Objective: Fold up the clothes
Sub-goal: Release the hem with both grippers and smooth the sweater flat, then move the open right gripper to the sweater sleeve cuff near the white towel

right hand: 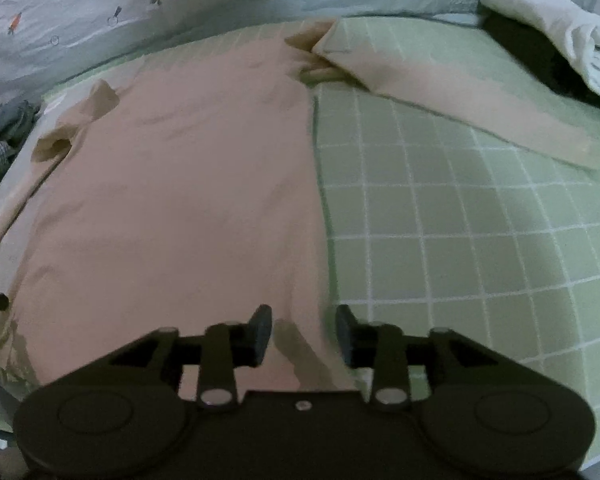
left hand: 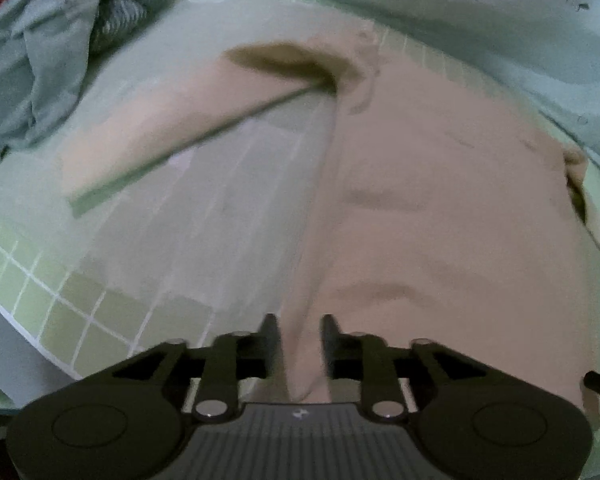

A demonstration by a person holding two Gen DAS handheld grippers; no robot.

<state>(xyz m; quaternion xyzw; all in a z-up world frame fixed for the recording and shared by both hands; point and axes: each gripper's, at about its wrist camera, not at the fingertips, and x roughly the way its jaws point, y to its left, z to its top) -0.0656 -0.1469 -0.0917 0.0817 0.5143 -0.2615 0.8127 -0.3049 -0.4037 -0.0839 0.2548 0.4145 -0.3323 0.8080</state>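
A pale pink long-sleeved shirt (left hand: 440, 208) lies flat on a green checked bedsheet (left hand: 40, 304), sleeves spread out. In the left wrist view its left sleeve (left hand: 172, 120) stretches away to the left. My left gripper (left hand: 300, 332) is open, its fingers either side of the shirt's lower left hem corner. In the right wrist view the shirt (right hand: 180, 184) fills the left half and its other sleeve (right hand: 460, 96) runs right. My right gripper (right hand: 304, 328) is open, its fingers either side of the lower right hem corner.
A grey-green heap of clothes (left hand: 48, 40) lies at the far left of the bed. A pale blanket with carrot prints (right hand: 100, 12) runs along the far side. A rolled white cloth (right hand: 560, 28) sits at the far right. The bed's near edge (left hand: 4, 312) is close.
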